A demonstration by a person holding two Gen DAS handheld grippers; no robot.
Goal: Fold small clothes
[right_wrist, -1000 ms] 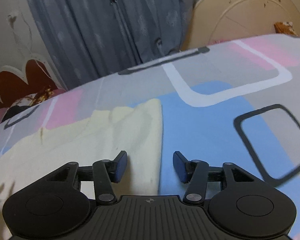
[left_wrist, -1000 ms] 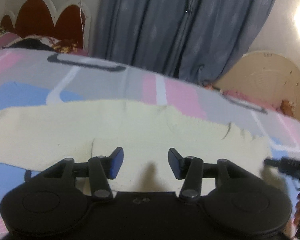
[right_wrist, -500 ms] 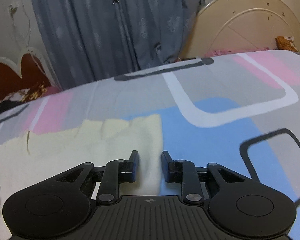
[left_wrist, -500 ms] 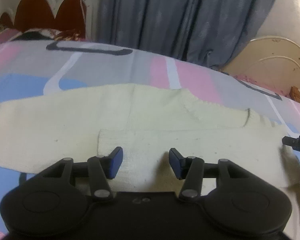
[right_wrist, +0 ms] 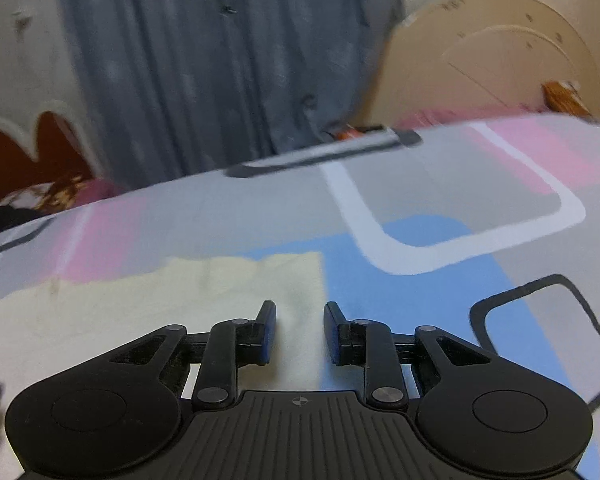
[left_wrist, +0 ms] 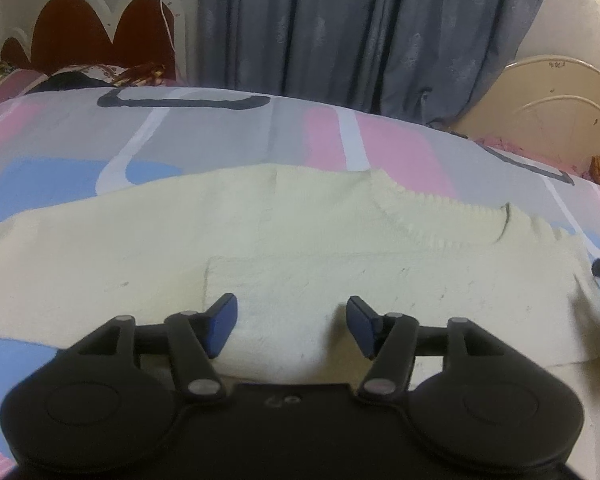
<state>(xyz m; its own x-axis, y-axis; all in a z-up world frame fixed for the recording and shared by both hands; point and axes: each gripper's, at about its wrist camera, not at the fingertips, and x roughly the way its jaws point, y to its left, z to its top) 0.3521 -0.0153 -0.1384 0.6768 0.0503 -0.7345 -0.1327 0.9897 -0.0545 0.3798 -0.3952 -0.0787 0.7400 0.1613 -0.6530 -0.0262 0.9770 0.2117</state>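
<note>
Left wrist: left claw (left_wrist: 291,325) wide open, empty, low over cream sweater (left_wrist: 260,240) spread on bed (left_wrist: 204,136); folded panel edge just ahead. Best pinch both layers.

Right wrist: right claw (right_wrist: 300,330) part open, empty, straddling sweater's right edge (right_wrist: 284,280). Best close squarely on hem.

We are looking low and close across the bed (left_wrist: 228,136) from both wrist cameras, each facing the grey curtain (left_wrist: 360,28) beyond its far edge; both are taking in the cream garment (left_wrist: 300,232), the left view its middle, the right its right end (right_wrist: 180,292).
</note>
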